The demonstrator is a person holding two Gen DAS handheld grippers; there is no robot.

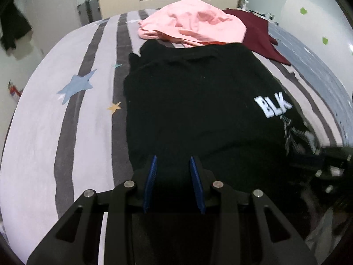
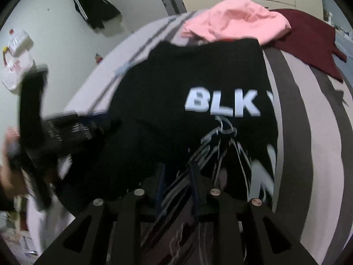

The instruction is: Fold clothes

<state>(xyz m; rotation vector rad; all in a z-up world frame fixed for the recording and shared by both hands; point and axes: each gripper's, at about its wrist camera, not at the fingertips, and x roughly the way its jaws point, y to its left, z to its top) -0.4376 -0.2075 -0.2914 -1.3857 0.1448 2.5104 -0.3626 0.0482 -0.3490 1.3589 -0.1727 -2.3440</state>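
Bed (image 1: 44, 132): a striped sheet in pale and dark grey bands, printed with stars, is filling most of both views.
Black T-shirt (image 1: 198, 110): it is lying on the bed at the centre of the left wrist view, its white "BLK" lettering (image 1: 272, 107) sitting at the right edge of the fabric; in the right wrist view the lettering is showing at centre frame.
Left gripper (image 1: 173, 165): its blue-padded fingers are standing apart at the lower centre of the frame, with the near hem of the black T-shirt lying between them; whether the pads are pressing the cloth cannot be told.
Right gripper (image 2: 176, 172): its fingers are sitting at lower centre, motion-blurred, with printed fabric bunched between them; open or gripping cannot be told.
Pink garment (image 1: 192, 22): it is lying crumpled at upper centre, just beyond the T-shirt's far edge.
Maroon garment (image 1: 258, 33): it is lying spread at upper right, partly under the pink garment.
Person's hand (image 2: 8, 176): it is appearing blurred at the left edge of the right wrist view.
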